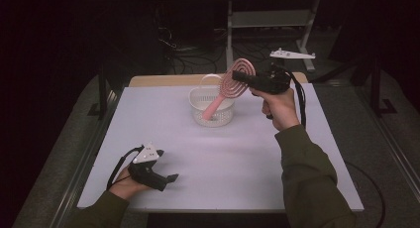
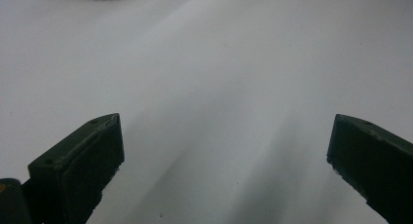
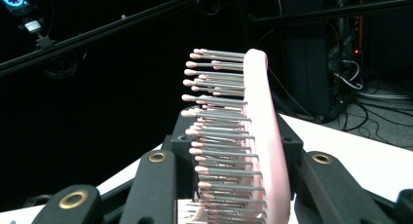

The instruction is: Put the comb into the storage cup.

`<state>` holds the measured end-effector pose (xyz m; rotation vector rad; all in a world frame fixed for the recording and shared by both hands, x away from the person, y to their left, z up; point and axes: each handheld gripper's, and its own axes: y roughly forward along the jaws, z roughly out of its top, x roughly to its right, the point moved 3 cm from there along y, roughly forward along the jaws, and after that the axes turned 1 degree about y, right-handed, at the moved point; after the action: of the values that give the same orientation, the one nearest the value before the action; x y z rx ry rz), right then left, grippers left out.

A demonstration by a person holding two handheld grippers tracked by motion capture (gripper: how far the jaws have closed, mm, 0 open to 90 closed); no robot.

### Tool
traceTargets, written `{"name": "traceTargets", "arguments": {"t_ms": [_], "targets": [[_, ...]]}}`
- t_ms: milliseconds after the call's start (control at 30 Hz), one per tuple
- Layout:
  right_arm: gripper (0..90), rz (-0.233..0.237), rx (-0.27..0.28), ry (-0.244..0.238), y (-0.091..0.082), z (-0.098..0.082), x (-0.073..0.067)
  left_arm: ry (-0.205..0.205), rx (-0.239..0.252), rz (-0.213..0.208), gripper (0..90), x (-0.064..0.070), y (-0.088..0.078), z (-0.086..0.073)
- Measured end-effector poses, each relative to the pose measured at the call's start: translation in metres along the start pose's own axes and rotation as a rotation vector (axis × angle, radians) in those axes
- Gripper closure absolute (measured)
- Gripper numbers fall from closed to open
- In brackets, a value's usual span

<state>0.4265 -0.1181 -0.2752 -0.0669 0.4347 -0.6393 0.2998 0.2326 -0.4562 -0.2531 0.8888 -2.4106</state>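
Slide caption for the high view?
Right gripper holds pink spiral hairbrush above white slotted basket; left gripper rests open.

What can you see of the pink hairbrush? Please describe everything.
The pink hairbrush looks like plastic, with a round open head of concentric rings and a straight handle. The right gripper view shows rows of thin grey bristles with pink tips. The right gripper is shut on its head. It hangs tilted, handle down into the white basket.
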Motion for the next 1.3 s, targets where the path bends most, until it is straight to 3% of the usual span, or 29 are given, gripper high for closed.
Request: {"name": "traceTargets", "arguments": {"t_ms": [767,1300], "targets": [[62.6,-0.096,0.073,0.039,0.013,0.007,0.029,-0.001,-0.001,-0.003,0.0,0.0,0.0,0.0],[62.6,-0.145,0.08,0.063,0.028,-0.001,0.04,-0.005,0.001,-0.006,0.0,0.0,0.0,-0.001]]}}
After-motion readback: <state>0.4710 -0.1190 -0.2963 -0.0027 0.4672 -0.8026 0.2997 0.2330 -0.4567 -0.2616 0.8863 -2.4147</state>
